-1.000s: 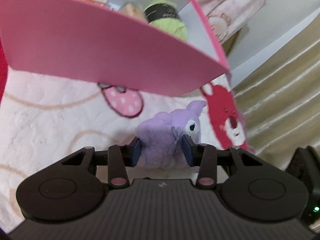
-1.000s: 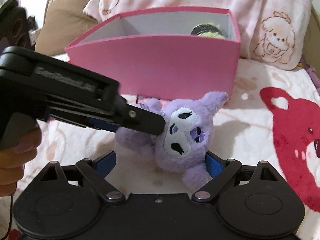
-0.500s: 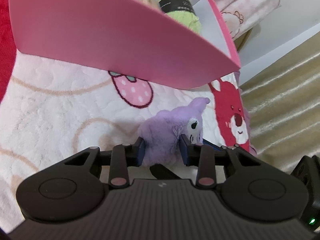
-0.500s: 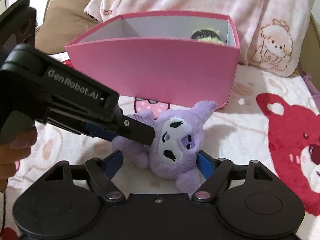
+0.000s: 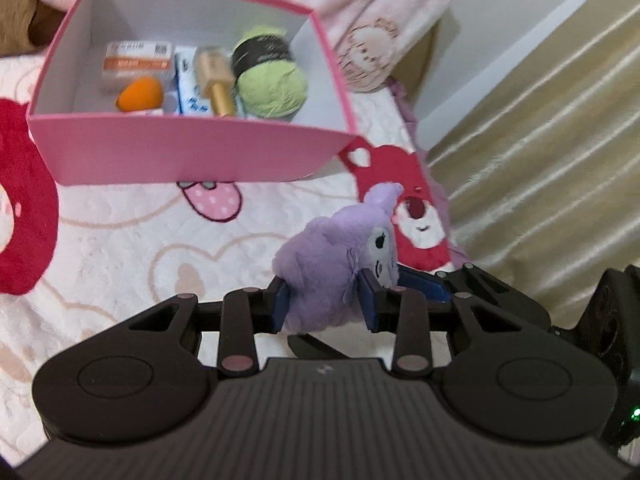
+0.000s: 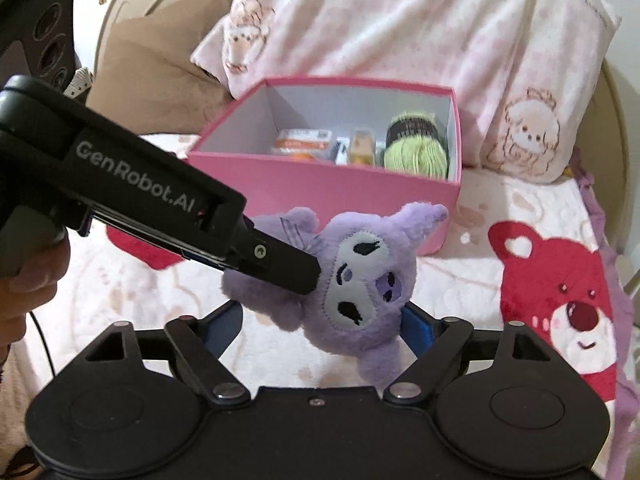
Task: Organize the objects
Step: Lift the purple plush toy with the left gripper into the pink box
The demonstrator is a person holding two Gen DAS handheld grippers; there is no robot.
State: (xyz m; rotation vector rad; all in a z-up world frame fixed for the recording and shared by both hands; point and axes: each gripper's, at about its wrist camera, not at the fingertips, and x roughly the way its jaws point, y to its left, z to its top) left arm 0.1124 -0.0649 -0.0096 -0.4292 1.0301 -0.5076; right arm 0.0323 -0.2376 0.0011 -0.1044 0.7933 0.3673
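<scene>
My left gripper (image 5: 325, 300) is shut on a purple plush toy (image 5: 340, 256) with a white face and holds it lifted above the bedspread. The plush also shows in the right wrist view (image 6: 360, 280), with the left gripper (image 6: 308, 276) clamped on its side. My right gripper (image 6: 322, 324) is open, its blue pads on either side of the plush and just below it. A pink box (image 5: 192, 156) stands beyond, open-topped, with green yarn (image 5: 272, 84), an orange sponge (image 5: 140, 96), a gold microphone (image 5: 216, 80) and small packs inside.
The bedspread (image 5: 120, 248) is white with red bear prints (image 6: 560, 280). Pink patterned pillows (image 6: 400, 20) and a brown cushion (image 6: 152, 80) lie behind the box. A beige curtain (image 5: 540, 160) hangs at the right of the bed.
The left gripper has lifted the plush off the bedspread and risen, so the inside of the pink box now shows. The right gripper stays open under the plush.
</scene>
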